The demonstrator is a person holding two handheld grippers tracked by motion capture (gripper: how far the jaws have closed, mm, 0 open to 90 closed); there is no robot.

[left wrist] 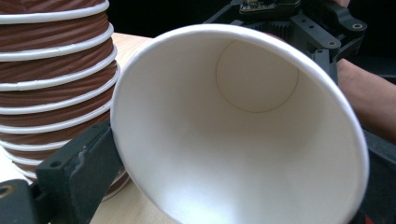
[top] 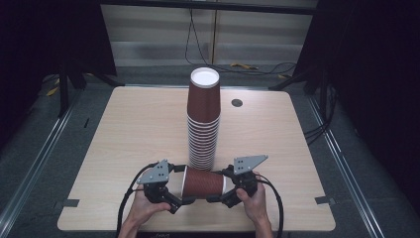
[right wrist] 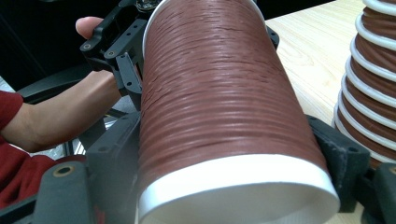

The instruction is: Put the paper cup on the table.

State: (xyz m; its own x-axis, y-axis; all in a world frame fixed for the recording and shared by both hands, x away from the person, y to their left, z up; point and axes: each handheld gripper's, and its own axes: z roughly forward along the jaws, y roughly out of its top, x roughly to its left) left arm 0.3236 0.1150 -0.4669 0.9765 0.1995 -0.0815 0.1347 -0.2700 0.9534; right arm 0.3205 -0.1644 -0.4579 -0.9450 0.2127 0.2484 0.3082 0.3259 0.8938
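A single brown paper cup [top: 203,182] is lying on its side near the lower middle of the high view, held just above the table between the two grippers. Its long axis is running left to right across the frame, the wide open mouth pointing toward the left gripper [top: 181,201] and the narrower closed base toward the right gripper [top: 214,199].

In the left gripper view the cup [left wrist: 243,135] is showing its plain white inside and round bottom disc, with a black jaw pressing each side of the rim, so this gripper is clamping the mouth end. In the right gripper view the cup [right wrist: 219,102] is showing a ribbed, reddish-brown wall and a white base ring, with a jaw sitting against each flank, so this gripper is gripping the base end.

Just behind the held cup, a tall stack of cups [top: 203,119] is standing upside down at the centre of the frame, white rims banding its lower part.

The table [top: 124,129] is showing a pale wood-grain top with rounded corners and a small dark round cap [top: 236,102] toward its upper right. Around it, grey floor and dark curtains are framing the scene, and cables [top: 257,67] are trailing across the floor at the top.
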